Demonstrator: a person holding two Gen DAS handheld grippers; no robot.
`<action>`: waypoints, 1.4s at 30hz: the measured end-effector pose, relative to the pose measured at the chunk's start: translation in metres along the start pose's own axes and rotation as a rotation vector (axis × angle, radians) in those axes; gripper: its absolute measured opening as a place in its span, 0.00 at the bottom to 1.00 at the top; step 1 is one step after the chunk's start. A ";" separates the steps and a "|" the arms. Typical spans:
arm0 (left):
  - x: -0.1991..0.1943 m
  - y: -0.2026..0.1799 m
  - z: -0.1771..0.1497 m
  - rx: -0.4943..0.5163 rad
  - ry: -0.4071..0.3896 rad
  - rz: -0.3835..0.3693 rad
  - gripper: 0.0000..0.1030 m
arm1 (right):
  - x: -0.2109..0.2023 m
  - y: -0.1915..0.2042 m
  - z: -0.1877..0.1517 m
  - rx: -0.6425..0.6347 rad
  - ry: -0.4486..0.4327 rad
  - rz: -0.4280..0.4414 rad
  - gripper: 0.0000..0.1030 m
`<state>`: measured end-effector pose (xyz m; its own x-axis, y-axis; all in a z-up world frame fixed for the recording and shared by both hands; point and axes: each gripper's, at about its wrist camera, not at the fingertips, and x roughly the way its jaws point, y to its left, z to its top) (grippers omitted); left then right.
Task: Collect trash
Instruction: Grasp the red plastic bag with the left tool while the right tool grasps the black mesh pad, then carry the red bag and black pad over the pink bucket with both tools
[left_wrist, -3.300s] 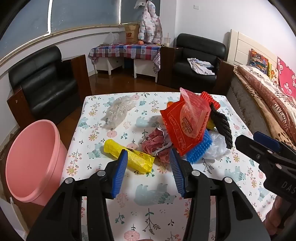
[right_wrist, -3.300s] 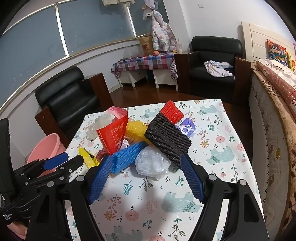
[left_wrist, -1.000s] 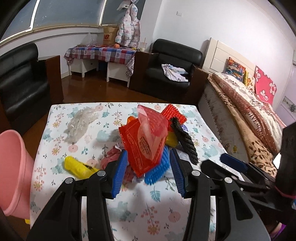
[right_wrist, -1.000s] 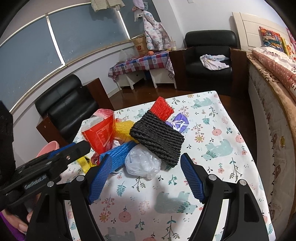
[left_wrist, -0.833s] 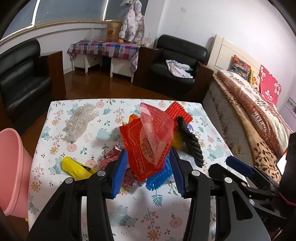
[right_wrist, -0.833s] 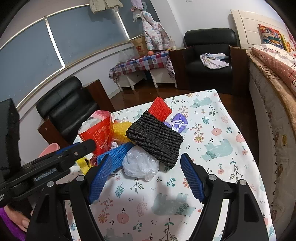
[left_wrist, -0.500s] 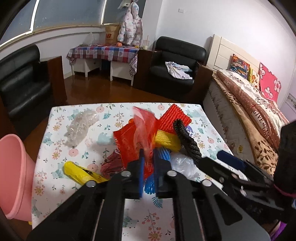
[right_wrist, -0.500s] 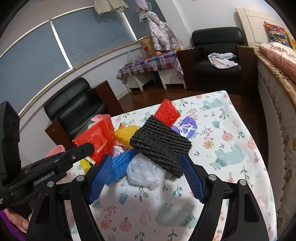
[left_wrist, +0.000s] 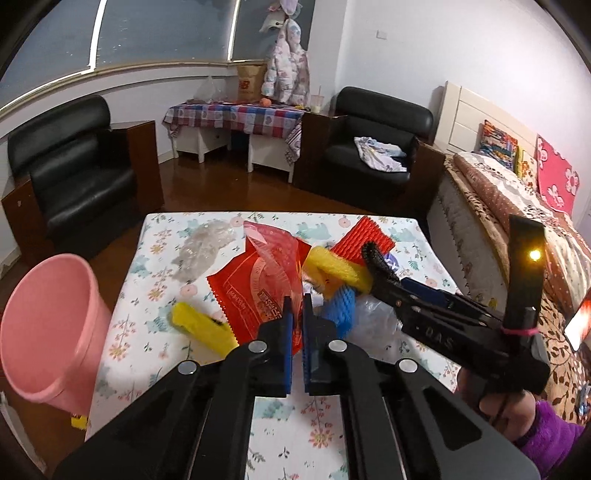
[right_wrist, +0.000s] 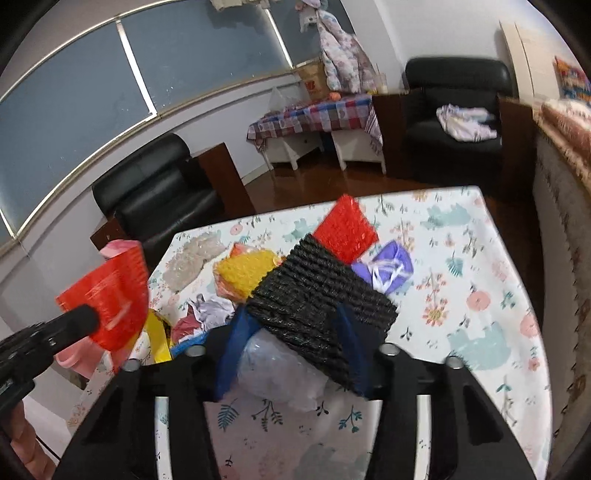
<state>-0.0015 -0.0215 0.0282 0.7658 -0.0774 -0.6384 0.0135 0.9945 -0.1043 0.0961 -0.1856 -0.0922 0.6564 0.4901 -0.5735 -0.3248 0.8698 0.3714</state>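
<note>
At the near edge of the floral-print tablecloth (left_wrist: 280, 417), the left gripper (left_wrist: 296, 314) has its blue pads pinched tight on the lower edge of a red crinkled plastic snack wrapper (left_wrist: 255, 284), which stands up from the pile. Just to its right, the right gripper (right_wrist: 291, 332) is closing its jaws around a clear crumpled plastic bag (right_wrist: 277, 369) and the near corner of a black foam netting sleeve (right_wrist: 314, 306); motion blur makes it hard to say whether the pads already press on them. Around these lie a blue foam mesh piece (left_wrist: 341, 306), a yellow crumpled wrapper (left_wrist: 203, 325) and a yellow foam net (right_wrist: 247, 273). Farther back rest a red foam net (right_wrist: 345, 229), a purple plastic bag (right_wrist: 391, 266) and a clear bubble-like wrap (left_wrist: 205, 247). A pink plastic bucket (left_wrist: 48, 325) stands beside the table's left edge.
</note>
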 end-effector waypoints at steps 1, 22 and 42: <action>-0.001 0.000 -0.001 -0.004 0.002 0.010 0.04 | 0.000 -0.003 -0.001 0.015 0.004 0.022 0.32; -0.038 -0.008 -0.018 -0.128 -0.066 0.234 0.03 | -0.042 -0.014 -0.002 0.125 -0.151 0.405 0.12; -0.050 -0.006 -0.037 -0.154 -0.063 0.195 0.03 | -0.037 -0.026 0.000 0.220 -0.129 0.530 0.12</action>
<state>-0.0637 -0.0259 0.0320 0.7829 0.1243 -0.6096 -0.2326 0.9672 -0.1016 0.0799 -0.2261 -0.0801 0.5249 0.8319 -0.1802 -0.4915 0.4691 0.7337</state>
